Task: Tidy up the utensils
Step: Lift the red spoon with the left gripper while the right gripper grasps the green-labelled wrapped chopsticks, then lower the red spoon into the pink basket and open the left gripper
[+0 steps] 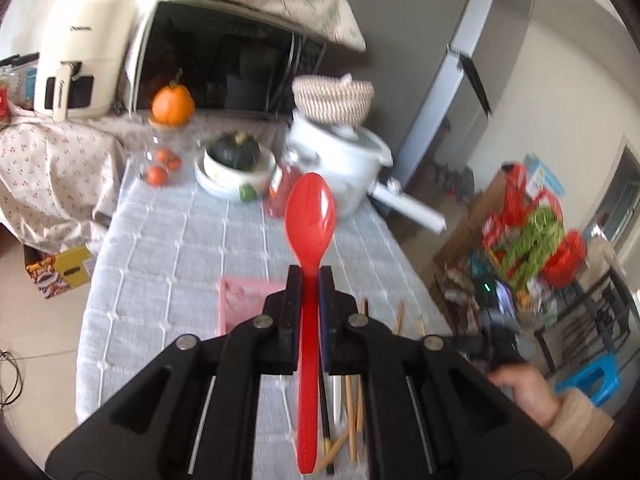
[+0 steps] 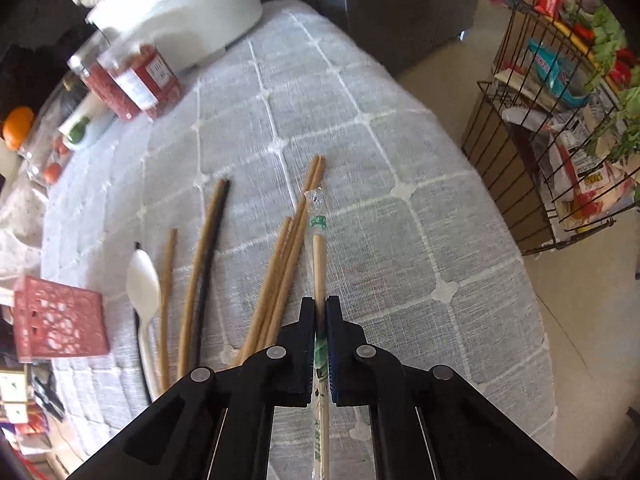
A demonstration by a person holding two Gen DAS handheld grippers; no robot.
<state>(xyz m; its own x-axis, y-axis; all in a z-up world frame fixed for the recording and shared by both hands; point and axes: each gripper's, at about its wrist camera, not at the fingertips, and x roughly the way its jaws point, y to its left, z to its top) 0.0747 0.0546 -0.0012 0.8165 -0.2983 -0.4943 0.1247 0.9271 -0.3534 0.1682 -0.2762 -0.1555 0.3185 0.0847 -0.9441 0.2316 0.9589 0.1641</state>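
Left gripper (image 1: 310, 276) jaws clamped on red spoon (image 1: 310, 216), right gripper (image 2: 320, 306) jaws clamped on seemingly wrapped chopsticks (image 2: 319, 256)

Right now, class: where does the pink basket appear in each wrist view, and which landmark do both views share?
Left wrist view: the pink basket sits low centre, just left of the left tongs, partly hidden behind them.
Right wrist view: it lies at the far left edge, beside the white spoon.
Shared landmark: the white rice cooker.
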